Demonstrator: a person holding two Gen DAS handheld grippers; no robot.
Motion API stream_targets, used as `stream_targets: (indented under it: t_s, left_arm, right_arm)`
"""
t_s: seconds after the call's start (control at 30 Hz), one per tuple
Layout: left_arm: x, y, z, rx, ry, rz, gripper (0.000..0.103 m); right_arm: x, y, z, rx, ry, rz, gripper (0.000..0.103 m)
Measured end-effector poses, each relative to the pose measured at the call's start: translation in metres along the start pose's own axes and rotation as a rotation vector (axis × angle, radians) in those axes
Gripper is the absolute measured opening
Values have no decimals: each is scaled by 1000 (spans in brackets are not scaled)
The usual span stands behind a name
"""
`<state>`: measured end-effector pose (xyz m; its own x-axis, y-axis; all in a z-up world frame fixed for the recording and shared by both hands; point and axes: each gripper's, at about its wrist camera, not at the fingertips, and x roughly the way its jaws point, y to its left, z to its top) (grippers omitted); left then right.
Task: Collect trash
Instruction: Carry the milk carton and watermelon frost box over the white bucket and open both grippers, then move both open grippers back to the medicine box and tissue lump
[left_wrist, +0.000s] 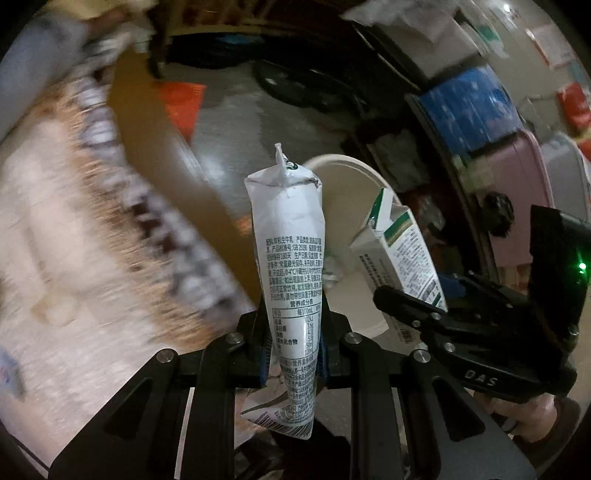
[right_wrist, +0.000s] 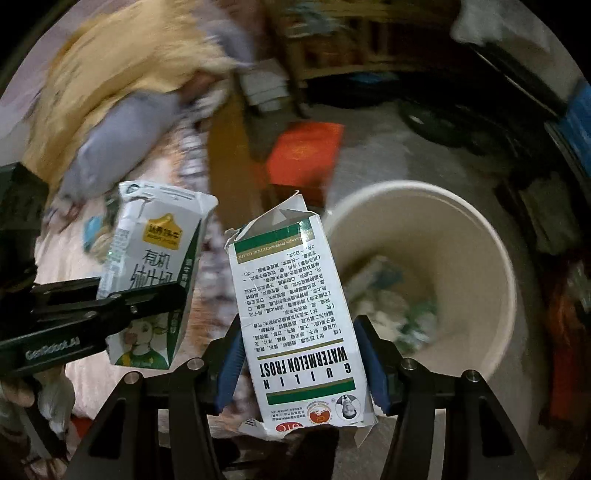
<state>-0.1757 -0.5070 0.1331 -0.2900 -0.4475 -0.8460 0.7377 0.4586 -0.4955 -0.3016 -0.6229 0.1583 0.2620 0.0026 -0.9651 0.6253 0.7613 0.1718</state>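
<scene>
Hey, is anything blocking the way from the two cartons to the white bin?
Nothing visible does. The left gripper holds the flattened milk carton, the right gripper the medicine box. The bin is open-topped just beyond them, already holding some trash, with only bare floor around it.

Two cartons, one bin

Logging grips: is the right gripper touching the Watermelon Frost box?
Touching: the right wrist view shows the right gripper with blue pads pressed on the Watermelon Frost box.
</scene>
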Motion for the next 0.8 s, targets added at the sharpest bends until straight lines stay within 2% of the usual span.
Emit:
stream_targets:
  t_s: [0.13,0.3,0.37,0.4,0.43,0.47,0.67,0.8]
  left_arm:
    - [35,-31,16,31,44,-12,17]
    - [70,-53,28,40,99,-35,19]
    - [78,-58,30,40,115,-45,31]
    - [82,-60,31,37,117,-51,45]
    - [83,-60,31,32,114,-55,54]
    - [82,-59,31,30,110,-59,55]
    - [82,-46,27,8,130,-13,56]
    - [68,-29,22,-9,115,36,56]
  right_arm:
    - [6,-47,-5,117,27,-5,56]
    - [19,-84,-9,224,70,-12,56]
    - [23,-100,-10,285,86,-19,57]
    - [25,-106,-12,307,85,-16,57]
    - [25,-109,-12,319,83,-16,57]
    - [25,-112,-13,330,80,-20,59]
    - [31,-124,-24,356,111,-23,62]
    - [31,-121,-25,350,115,-16,62]
